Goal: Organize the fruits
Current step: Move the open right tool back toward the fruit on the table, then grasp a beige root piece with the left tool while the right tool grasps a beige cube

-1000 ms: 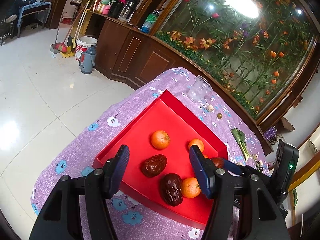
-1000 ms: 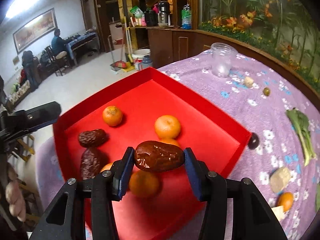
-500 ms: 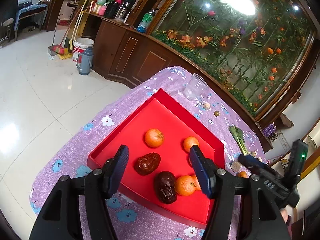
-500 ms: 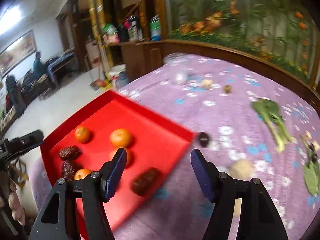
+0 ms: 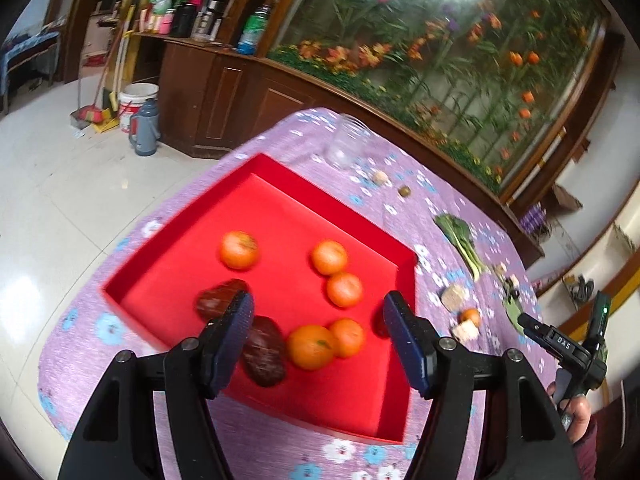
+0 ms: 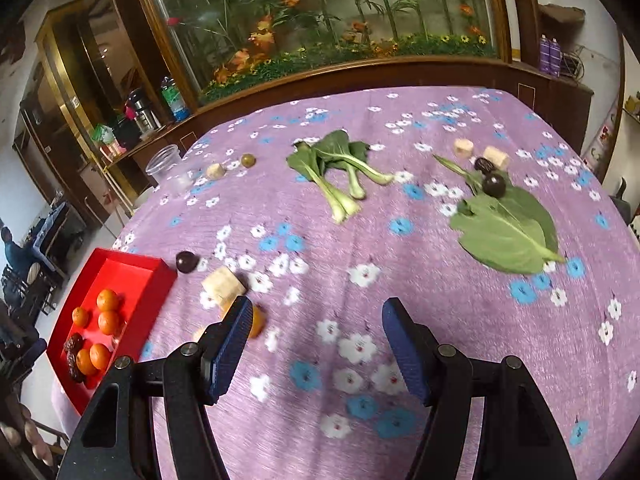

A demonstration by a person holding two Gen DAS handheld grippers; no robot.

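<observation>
A red tray [image 5: 280, 200] on the purple flowered tablecloth holds several oranges [image 5: 239, 249] and dark brown dates [image 5: 264, 351]. My left gripper [image 5: 318, 332] is open and empty above the tray's near side. My right gripper [image 6: 316, 340] is open and empty above bare cloth right of the tray [image 6: 132, 272]. Just past its left finger lies an orange [image 6: 256, 320], partly hidden. A dark plum [image 6: 186, 261] lies by the tray's corner. More dark fruits [image 6: 494, 185] lie on a big green leaf [image 6: 506, 230]. The right gripper also shows in the left wrist view [image 5: 560, 344].
Bok choy [image 6: 336, 172], pale food cubes [image 6: 223, 285], a small green fruit [image 6: 248, 160] and a clear plastic cup [image 6: 162, 164] lie about the cloth. A wooden counter and a glass wall of plants stand behind the table. The floor drops off left of the tray.
My right gripper let go of the date in the tray, opened, and swung right over the cloth. My left gripper drew back a little and stays open.
</observation>
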